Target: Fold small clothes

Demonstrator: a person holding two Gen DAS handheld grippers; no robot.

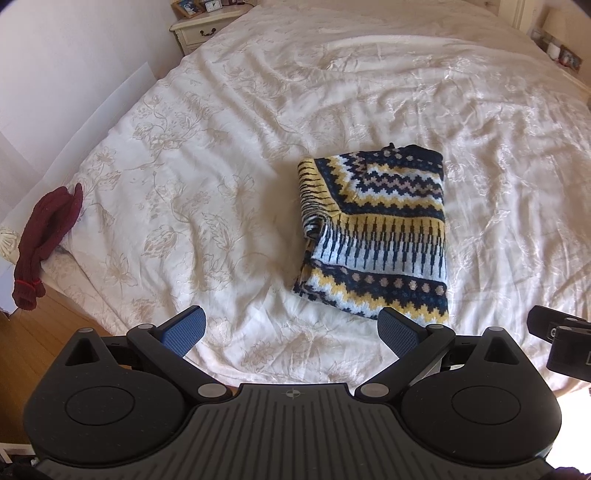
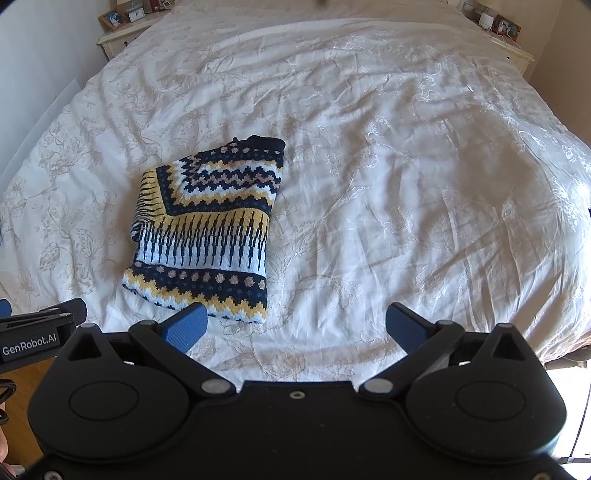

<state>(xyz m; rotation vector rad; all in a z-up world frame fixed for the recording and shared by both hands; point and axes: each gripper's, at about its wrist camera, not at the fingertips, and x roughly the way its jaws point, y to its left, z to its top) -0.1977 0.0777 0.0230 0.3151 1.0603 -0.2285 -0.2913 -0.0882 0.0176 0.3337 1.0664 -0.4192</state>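
Folded sweater (image 1: 373, 236), navy/yellow/white knit pattern, lies flat on the bed (image 1: 221, 147) toward the near edge, roughly mid-width. Left tool (image 1: 291, 332) spread wide, holding nothing, hovering over the near edge just short of the sweater. Right tool (image 2: 295, 326) also wide, holding nothing; its left blue pad (image 2: 186, 326) overlaps the sweater's near hem in view, contact unclear. "GenRobot.AI" printed on the left tool's side in the right wrist view. Dark red gloves (image 1: 44, 236) hang off the bed's left edge. Nightstand (image 1: 201, 27) at the far left corner.
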